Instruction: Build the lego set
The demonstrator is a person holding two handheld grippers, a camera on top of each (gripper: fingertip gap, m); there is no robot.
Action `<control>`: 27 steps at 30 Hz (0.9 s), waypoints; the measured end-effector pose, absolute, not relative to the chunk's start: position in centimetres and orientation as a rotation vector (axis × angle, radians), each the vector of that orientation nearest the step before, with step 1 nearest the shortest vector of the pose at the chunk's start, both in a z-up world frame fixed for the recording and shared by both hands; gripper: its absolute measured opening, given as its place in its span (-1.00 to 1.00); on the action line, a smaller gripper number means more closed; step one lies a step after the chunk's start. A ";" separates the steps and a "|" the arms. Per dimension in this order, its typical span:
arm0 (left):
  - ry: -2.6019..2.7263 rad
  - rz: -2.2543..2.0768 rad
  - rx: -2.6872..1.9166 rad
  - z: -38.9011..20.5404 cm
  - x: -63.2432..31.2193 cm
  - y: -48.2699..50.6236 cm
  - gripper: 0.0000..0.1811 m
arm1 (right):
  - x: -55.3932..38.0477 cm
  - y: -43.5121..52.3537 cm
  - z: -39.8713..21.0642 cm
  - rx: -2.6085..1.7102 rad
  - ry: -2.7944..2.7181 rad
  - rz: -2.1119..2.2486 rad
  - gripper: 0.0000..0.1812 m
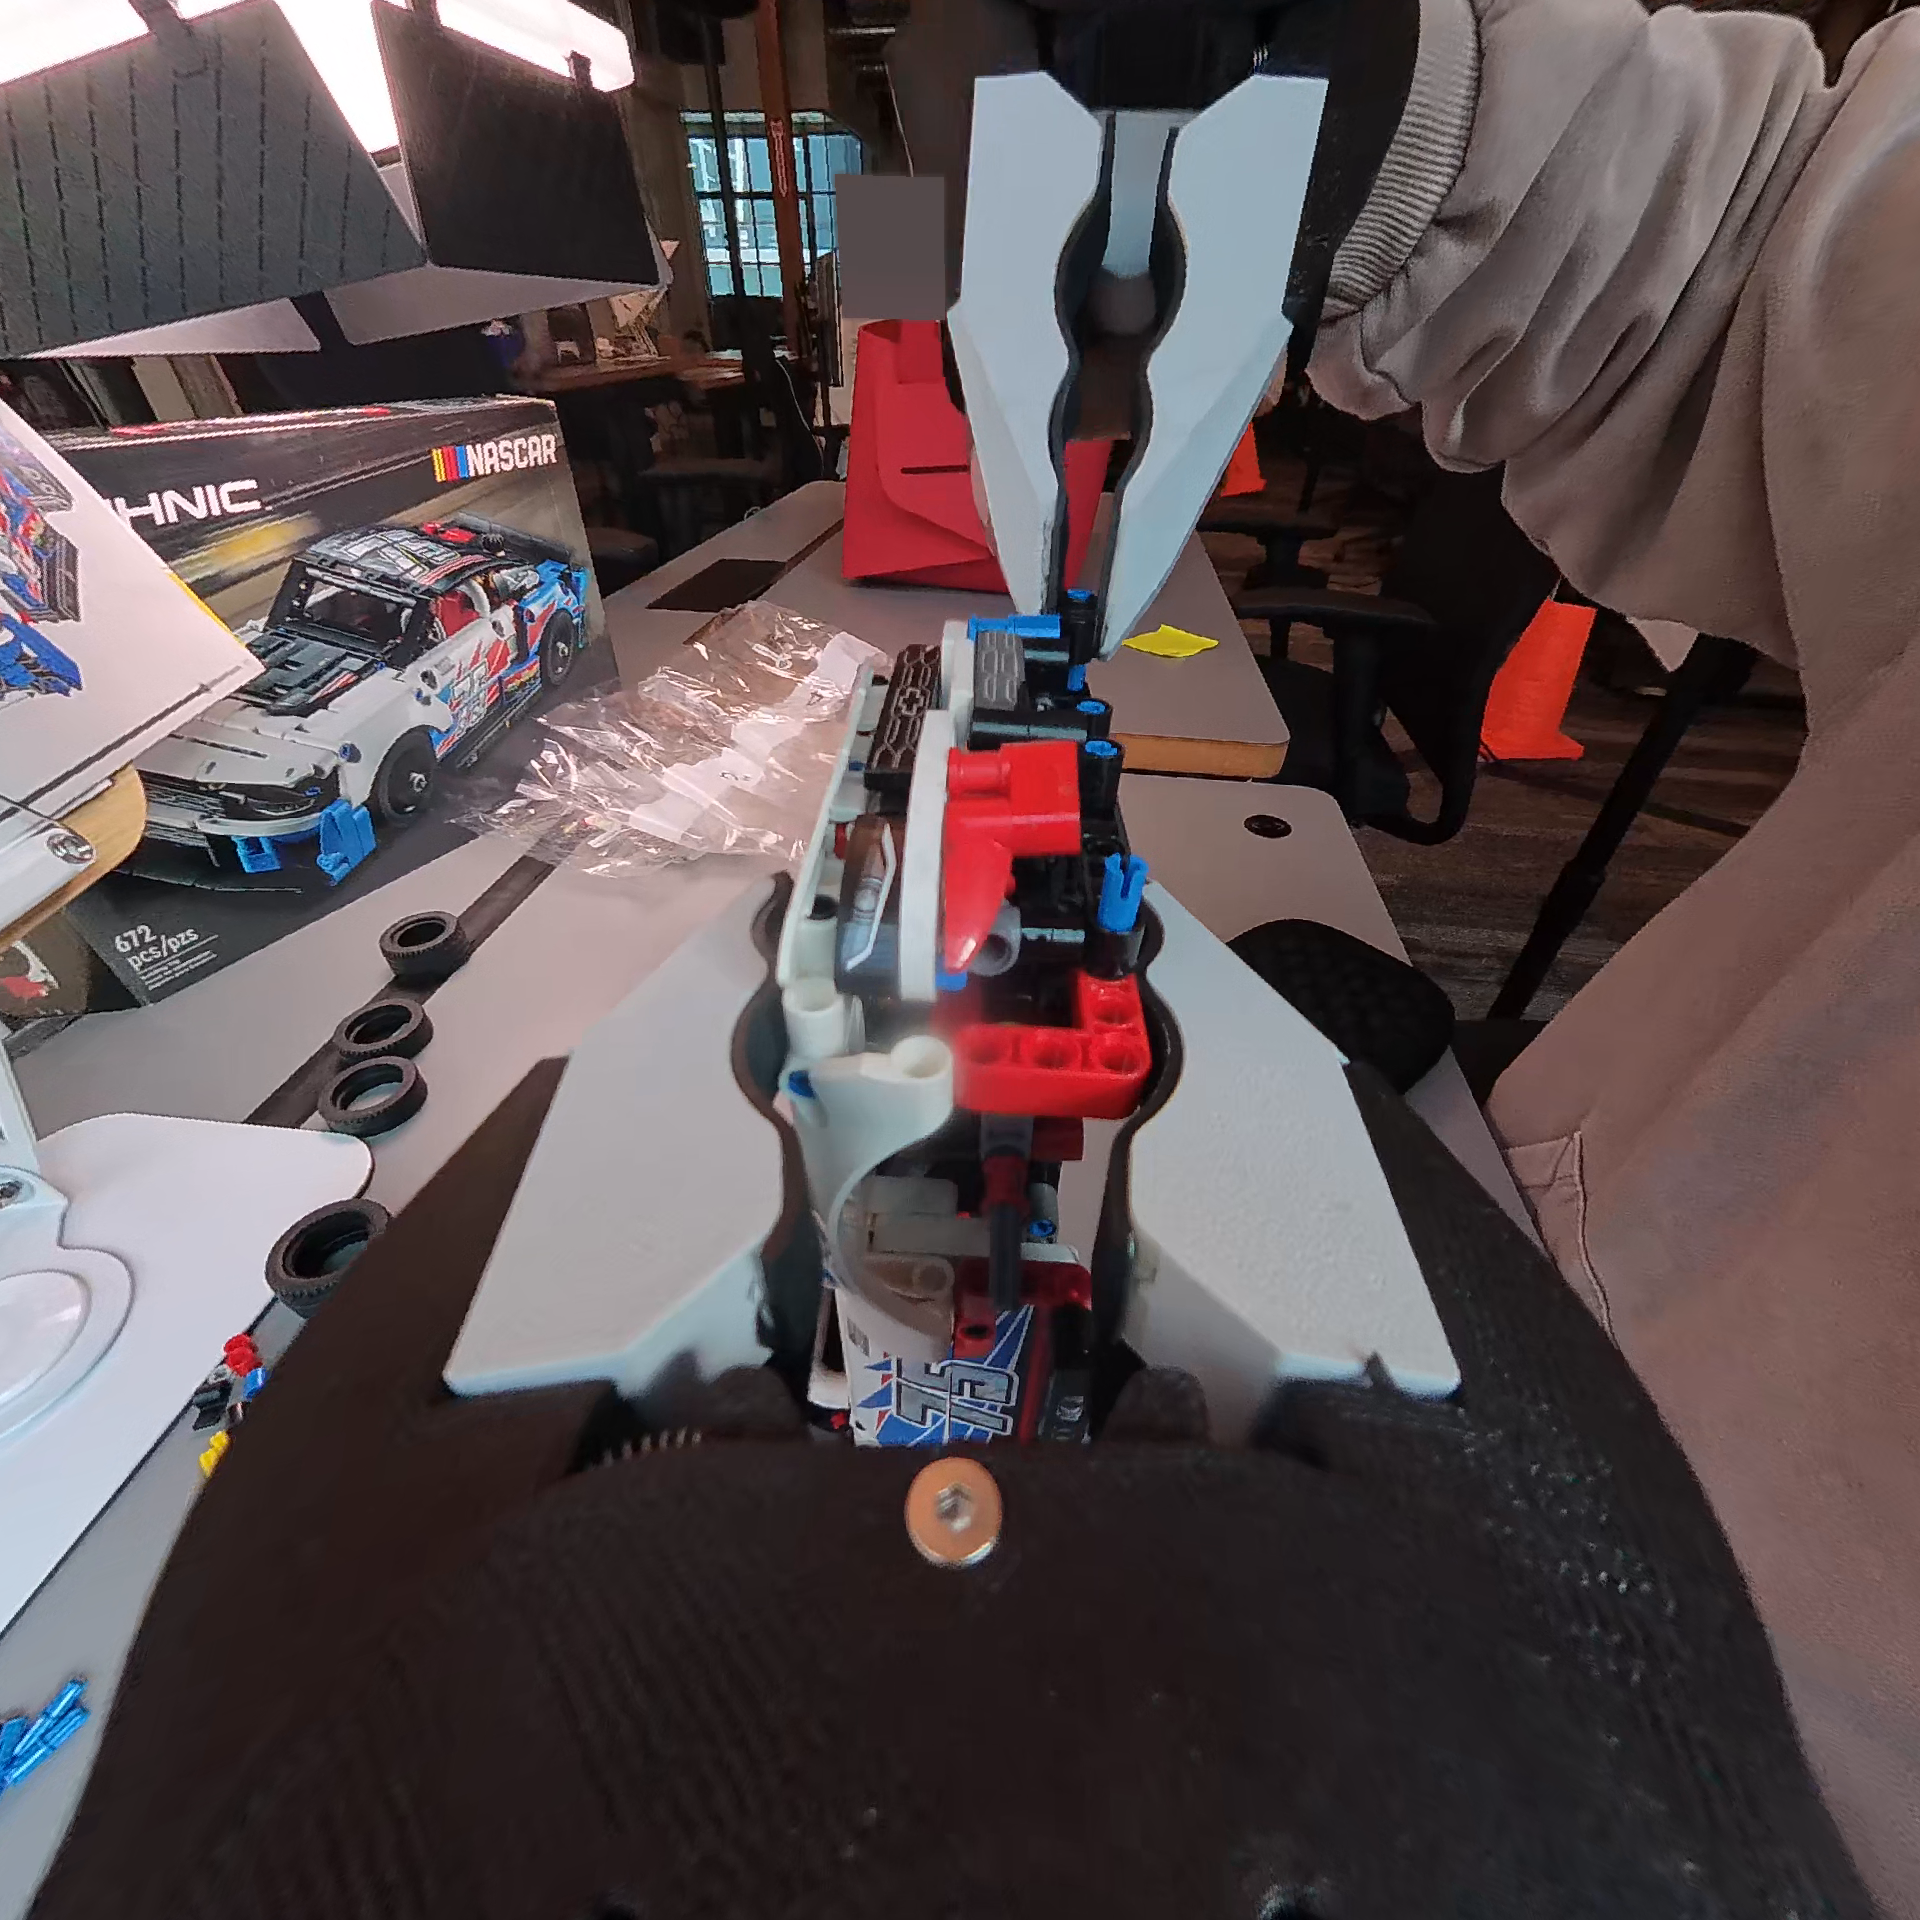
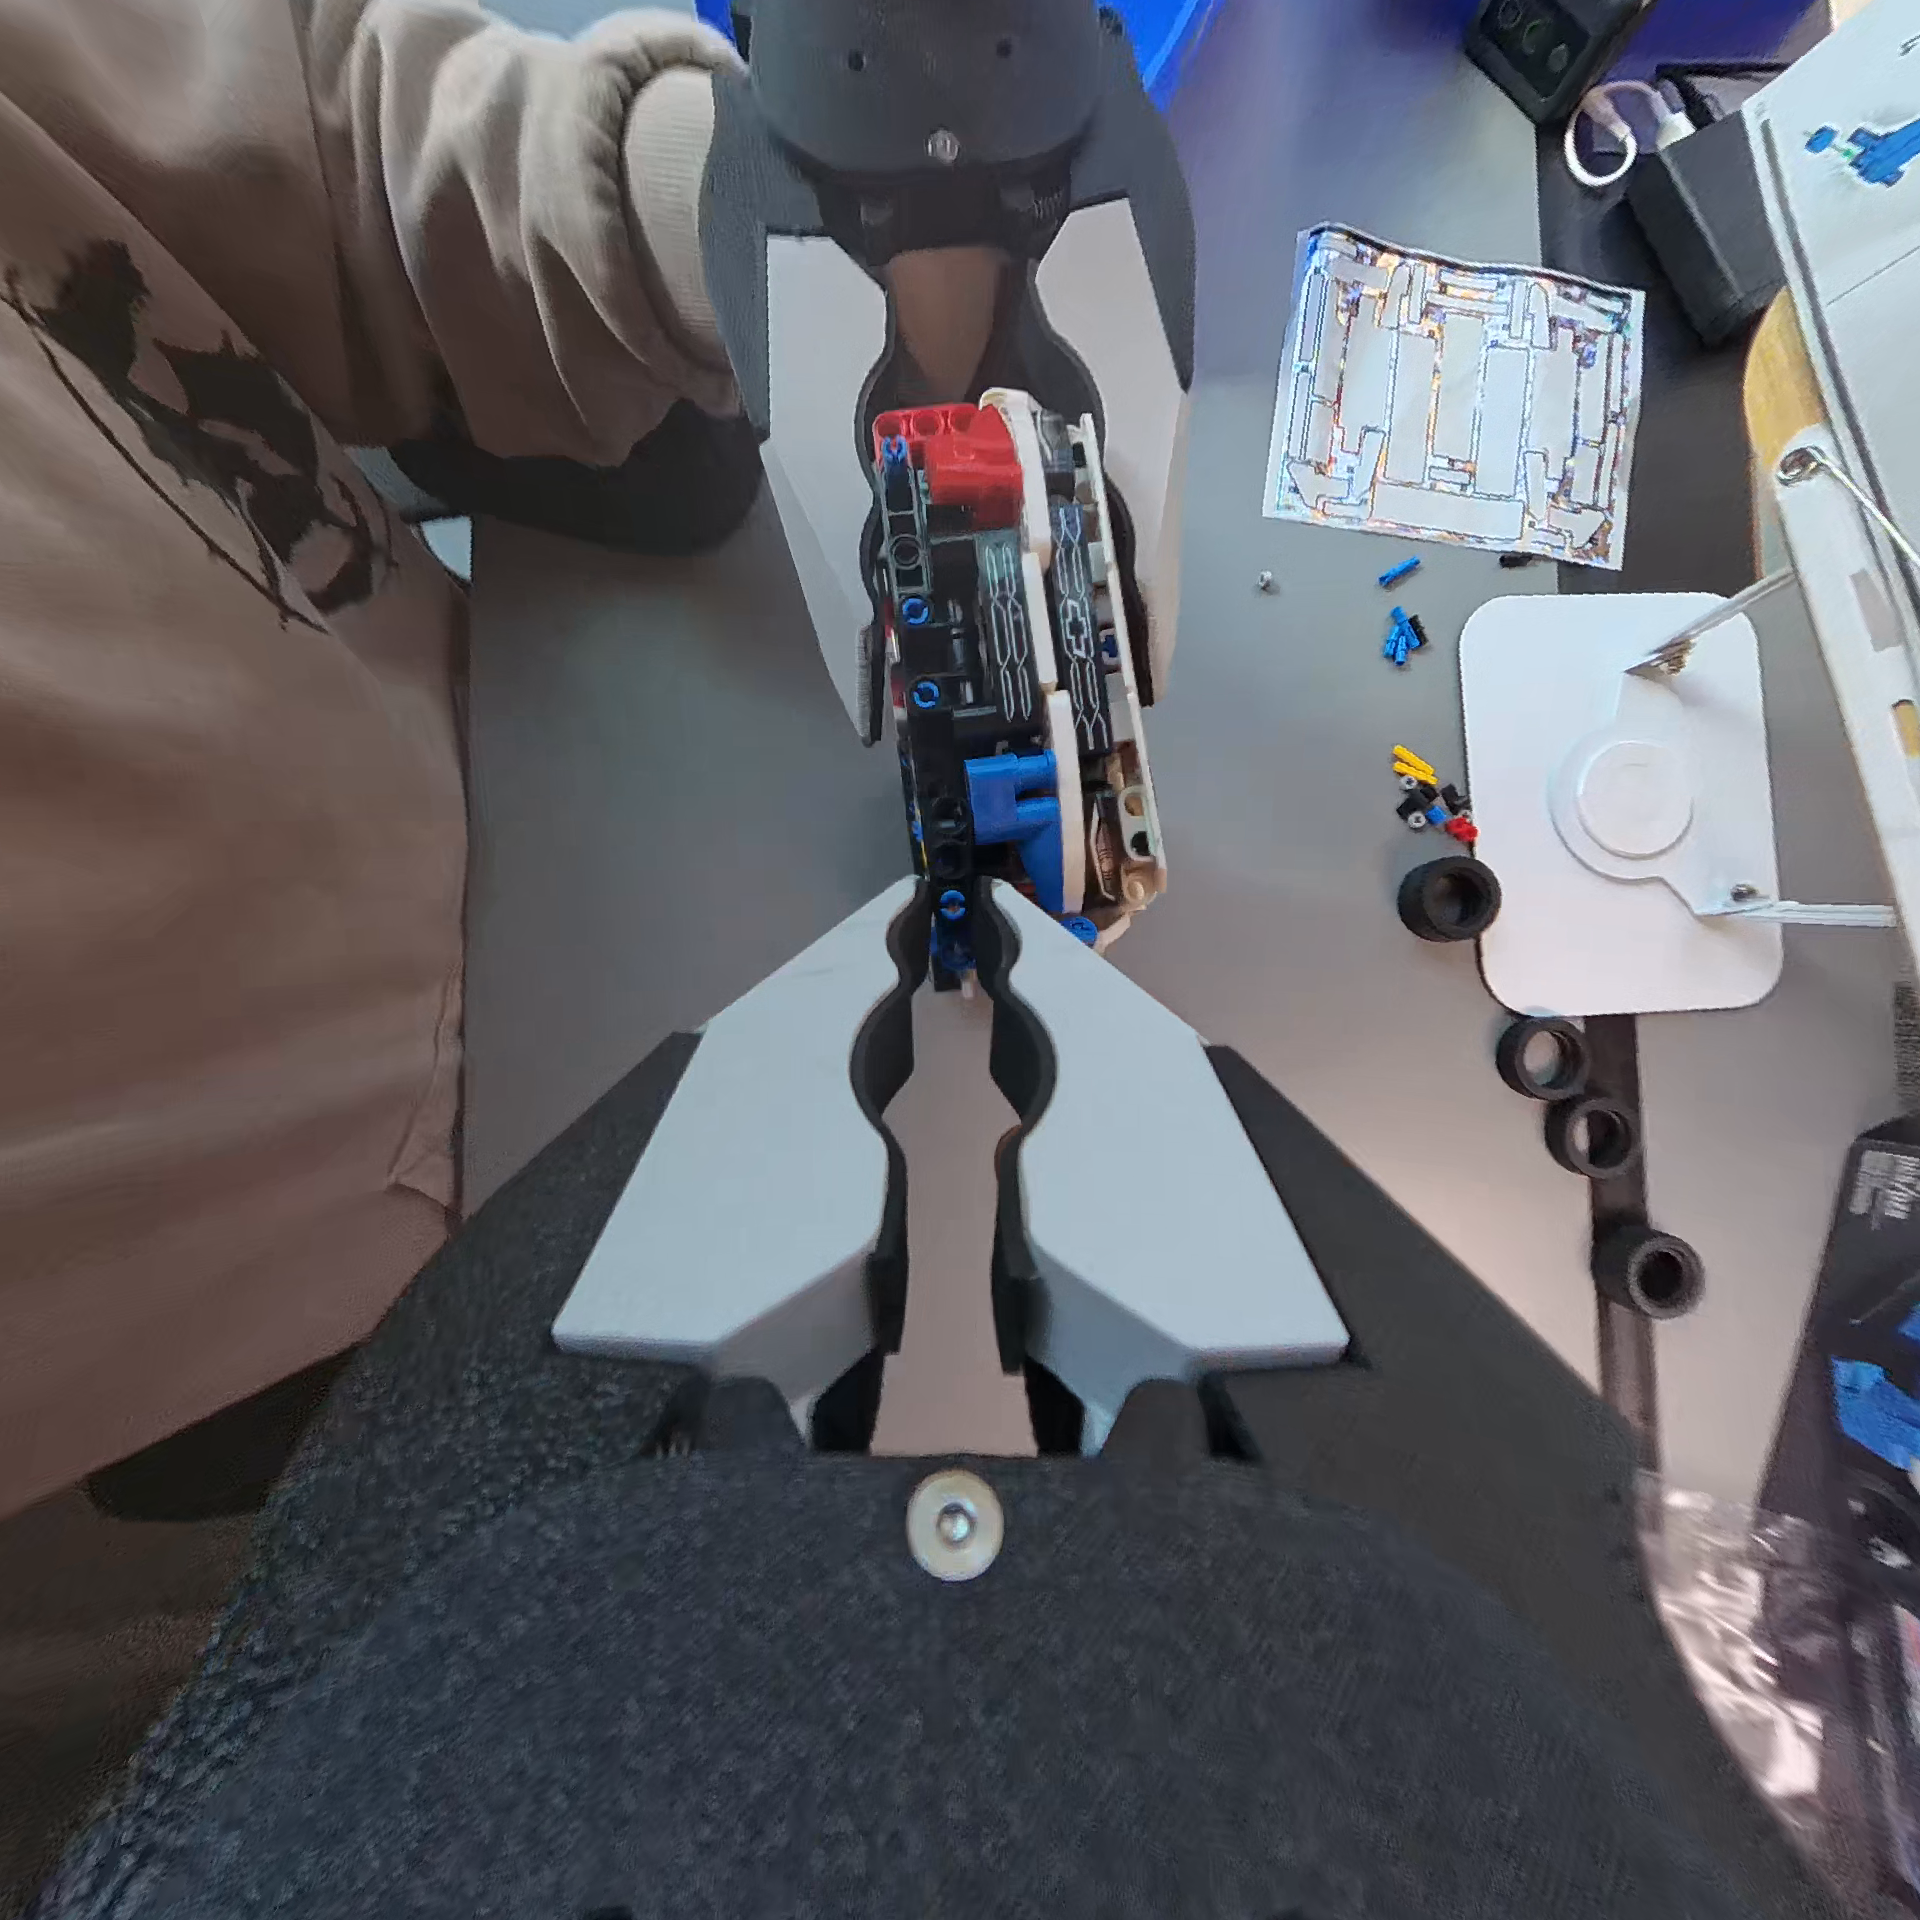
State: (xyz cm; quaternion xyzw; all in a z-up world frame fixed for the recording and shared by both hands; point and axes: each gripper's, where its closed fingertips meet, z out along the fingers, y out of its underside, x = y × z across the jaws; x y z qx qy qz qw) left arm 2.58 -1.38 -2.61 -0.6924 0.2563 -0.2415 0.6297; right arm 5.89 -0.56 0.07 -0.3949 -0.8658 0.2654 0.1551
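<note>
The left gripper point(image 1: 961, 1049) has its fingers spread about as wide as the half-built car point(image 1: 977, 935) and closed against its sides, holding it off the counter point(image 1: 582, 935) with the car's length running away from the camera. In the right wrist view the same car point(image 2: 997, 665) stands between the two grippers, white body panels to one side and the black frame with blue pins to the other.

At the far end of the car, the right gripper point(image 1: 1081, 613) comes down with its fingers nearly together. In its own view the right gripper point(image 2: 956, 935) pinches the tip of the black beam point(image 2: 951, 862), where a blue pin point(image 2: 949, 906) sits. The step in hand looks like seating or adjusting a pin or small part at that end of the frame. The next move probably calls for a firm, straight push along the beam while the left grip keeps the car from twisting.

Whether the right fingers hold a separate loose piece or only the beam itself cannot be told; the contact spot is small and dark. The car's underside and its near end are hidden inside the left fingers.

Farther off on the counter lie loose black tyres point(image 2: 1449, 899), a small heap of spare pins point(image 2: 1429, 795), a sticker sheet point(image 2: 1455, 395), empty clear bags point(image 1: 717, 727) and the set's box point(image 1: 343, 644). The instruction booklet point(image 1: 94, 623) is cut off at the frame edge.
</note>
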 end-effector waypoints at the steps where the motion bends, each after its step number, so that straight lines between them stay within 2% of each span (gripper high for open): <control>1: 0.586 -0.552 -1.586 -2.6 2.6 -1.4 -0.32 | 5.9 -0.5 -0.1 -1.096 -2.502 0.698 -0.91; 8: 0.582 -0.558 -1.581 -2.6 2.4 -1.4 -0.32 | 5.8 -0.7 0.3 -1.076 -2.584 0.542 -0.86; 11: 0.583 -0.560 -1.579 -2.5 2.4 -1.5 -0.31 | 5.7 -0.7 0.3 -1.078 -2.601 0.500 -0.94; 16: 0.562 -0.551 -1.557 -2.3 2.5 -1.3 -0.31 | 5.7 -0.7 0.2 -1.128 -2.604 0.503 -0.94; 19: 0.539 -0.505 -1.534 -2.1 2.8 -0.8 -0.19 | 5.6 -1.0 0.2 -1.147 -2.594 0.545 -0.94; 27: 0.430 -0.481 -1.476 -1.5 2.0 0.1 -0.25 | 5.2 -0.6 0.1 -1.172 -2.579 0.521 -0.94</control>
